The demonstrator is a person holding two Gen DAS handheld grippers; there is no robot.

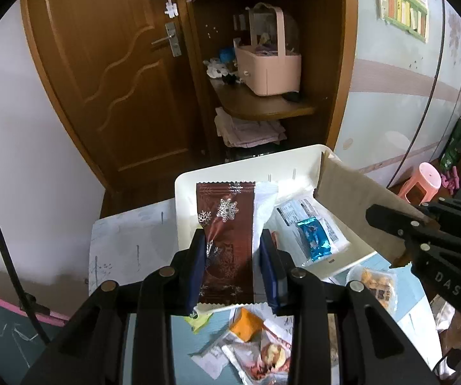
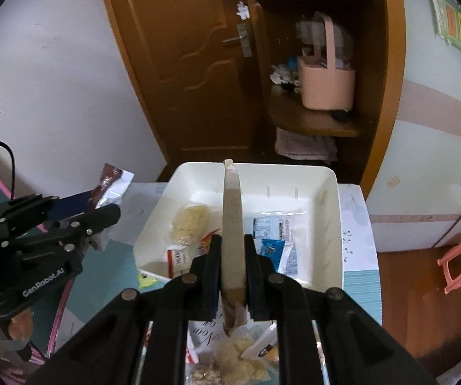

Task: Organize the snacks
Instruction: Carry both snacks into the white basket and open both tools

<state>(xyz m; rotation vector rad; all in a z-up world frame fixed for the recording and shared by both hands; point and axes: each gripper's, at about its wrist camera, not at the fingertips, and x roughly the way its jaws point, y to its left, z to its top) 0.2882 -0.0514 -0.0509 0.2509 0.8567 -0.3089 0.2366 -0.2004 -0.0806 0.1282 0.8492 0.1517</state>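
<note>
Brown wrapper with silver snowflakes (image 1: pixel 227 240) is clamped upright between the pads of the left gripper (image 1: pixel 233 256), raised over the near edge of the white tray (image 1: pixel 185 199). Right gripper (image 2: pixel 233 266) is clenched on a flat tan packet (image 2: pixel 232 224), seen edge-on, above the same tray. Inside the tray lie a blue-wrapped snack (image 1: pixel 313 237) and a pale yellow pack (image 2: pixel 190 223). More loose snacks (image 1: pixel 256 349) lie on the table (image 1: pixel 124 240) nearer the person.

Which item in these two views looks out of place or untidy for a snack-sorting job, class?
Loose snack packets lie jumbled and overlapping on the table in front of the white tray, not in it. Each gripper holds a packet over the tray: the left gripper a brown snowflake packet, the right gripper a beige packet.
</note>
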